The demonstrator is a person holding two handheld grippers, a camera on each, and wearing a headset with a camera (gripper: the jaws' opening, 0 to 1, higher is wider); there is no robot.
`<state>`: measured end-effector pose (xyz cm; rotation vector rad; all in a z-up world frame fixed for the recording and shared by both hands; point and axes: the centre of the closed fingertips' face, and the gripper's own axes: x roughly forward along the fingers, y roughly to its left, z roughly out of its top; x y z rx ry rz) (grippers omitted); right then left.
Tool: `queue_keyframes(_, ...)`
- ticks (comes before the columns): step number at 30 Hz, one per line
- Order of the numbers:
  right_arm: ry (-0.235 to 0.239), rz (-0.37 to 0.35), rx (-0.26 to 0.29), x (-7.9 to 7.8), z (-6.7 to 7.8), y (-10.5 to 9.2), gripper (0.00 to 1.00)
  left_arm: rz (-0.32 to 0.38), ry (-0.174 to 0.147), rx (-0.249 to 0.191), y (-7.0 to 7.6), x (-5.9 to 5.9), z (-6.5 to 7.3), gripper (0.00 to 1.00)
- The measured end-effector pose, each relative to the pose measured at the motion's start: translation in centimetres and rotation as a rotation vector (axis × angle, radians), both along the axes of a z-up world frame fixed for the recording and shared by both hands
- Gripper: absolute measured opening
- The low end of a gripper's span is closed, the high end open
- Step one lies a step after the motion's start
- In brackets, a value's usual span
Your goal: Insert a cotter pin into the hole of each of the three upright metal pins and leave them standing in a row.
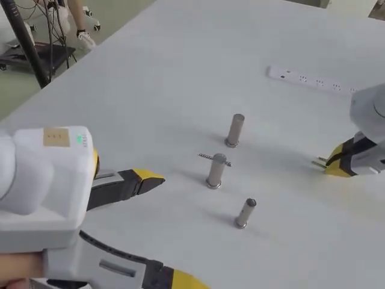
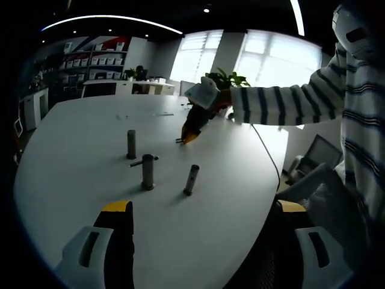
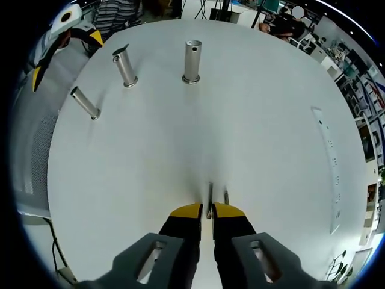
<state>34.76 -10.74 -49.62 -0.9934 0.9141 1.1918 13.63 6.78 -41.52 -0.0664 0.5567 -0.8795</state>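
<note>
Three metal pins (image 1: 215,171) stand on the worktop (image 1: 150,90); the middle one holds a cotter pin (image 1: 210,157). Right gripper (image 3: 207,211), 3 o'clock, grasps a spare cotter pin (image 3: 210,194); left gripper (image 2: 204,208) released.

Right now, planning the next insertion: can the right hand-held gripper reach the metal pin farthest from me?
Probably yes: the right hand-held gripper, shut on a cotter pin, faces that metal pin across bare table.

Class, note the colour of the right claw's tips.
Yellow tips on the right claw, which pinches a cotter pin; clearest in the right gripper view.
</note>
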Motion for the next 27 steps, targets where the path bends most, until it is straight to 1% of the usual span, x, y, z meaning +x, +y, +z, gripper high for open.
queue_keyframes(1, 0.010, 0.000, 0.000, -0.2, -0.1, 0.0, 0.00, 0.000, -0.003, -0.002, 0.0, 0.0, 0.0, 0.96)
queue_keyframes(2, 0.004, 0.012, -0.006, -0.3, -0.1, 0.1, 0.00, -0.001, -0.006, -0.002, 0.0, 0.0, -0.1, 0.96)
queue_keyframes(3, -0.004, 0.039, -0.023, -0.3, -0.1, 0.0, 0.00, 0.000, -0.004, -0.001, 0.0, 0.0, -0.2, 0.95)
queue_keyframes(4, -0.008, 0.043, -0.031, -0.4, -0.2, 0.2, 0.00, 0.001, 0.000, 0.001, 0.0, 0.0, -0.3, 0.95)
queue_keyframes(10, -0.013, 0.025, -0.061, -0.4, -0.2, 0.2, 0.00, -0.010, 0.007, 0.004, -0.3, -0.3, -0.6, 0.95)
queue_keyframes(12, -0.023, 0.020, -0.072, -0.5, -0.2, 0.3, 0.00, -0.012, 0.007, 0.002, -0.4, -0.3, -0.6, 0.95)
queue_keyframes(15, -0.033, 0.034, -0.084, -0.4, -0.2, 0.2, 0.00, -0.016, 0.020, 0.006, -0.5, -0.3, -0.8, 0.95)
queue_keyframes(17, -0.035, 0.047, -0.084, -0.4, -0.2, 0.2, 0.00, -0.021, 0.024, 0.017, -0.6, -0.3, -1.0, 0.95)
queue_keyframes(19, -0.036, 0.068, -0.078, -0.4, -0.1, 0.1, 0.00, -0.024, 0.024, 0.018, -0.7, -0.3, -1.0, 0.95)
queue_keyframes(24, -0.020, 0.046, -0.063, -0.3, 0.0, 0.2, 0.00, -0.029, 0.022, 0.012, -1.0, -0.4, -0.9, 0.94)
queue_keyframes(27, -0.030, 0.047, -0.062, -0.3, 0.0, 0.2, 0.00, -0.029, 0.024, 0.012, -1.2, -0.5, -0.9, 0.94)
